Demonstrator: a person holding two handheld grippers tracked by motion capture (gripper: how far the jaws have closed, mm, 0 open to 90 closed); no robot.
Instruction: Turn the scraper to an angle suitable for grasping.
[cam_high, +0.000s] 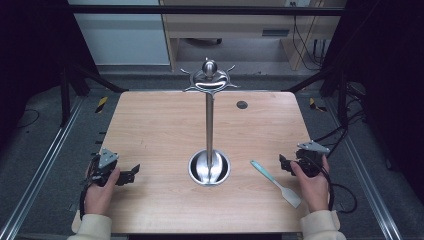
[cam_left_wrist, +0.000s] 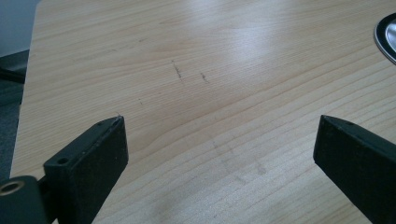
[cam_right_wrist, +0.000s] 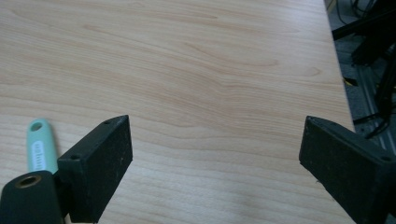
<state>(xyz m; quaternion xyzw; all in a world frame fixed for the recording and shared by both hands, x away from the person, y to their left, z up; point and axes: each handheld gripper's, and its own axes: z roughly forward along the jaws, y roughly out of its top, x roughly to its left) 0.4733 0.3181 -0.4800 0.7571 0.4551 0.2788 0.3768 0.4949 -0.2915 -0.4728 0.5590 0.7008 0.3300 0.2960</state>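
Note:
A metal utensil stand (cam_high: 209, 125) rises from a round steel base (cam_high: 209, 168) at the table's middle, with curved hooks at its top (cam_high: 209, 80). A spatula (cam_high: 276, 183) with a pale green handle and a white blade lies flat to the right of the base; its handle end (cam_right_wrist: 38, 147) is beside the left jaw in the right gripper view. My left gripper (cam_high: 131, 172) (cam_left_wrist: 219, 144) rests near the table's front left, jaws wide apart over bare wood. My right gripper (cam_high: 284, 164) (cam_right_wrist: 215, 147) sits just right of the spatula, open and holding nothing.
The wooden table (cam_high: 160, 130) has a small round grommet (cam_high: 242, 104) at the back right. The steel base's rim (cam_left_wrist: 386, 35) lies at the right edge of the left gripper view. Cables and dark frame legs (cam_right_wrist: 369, 51) lie off the table's right side.

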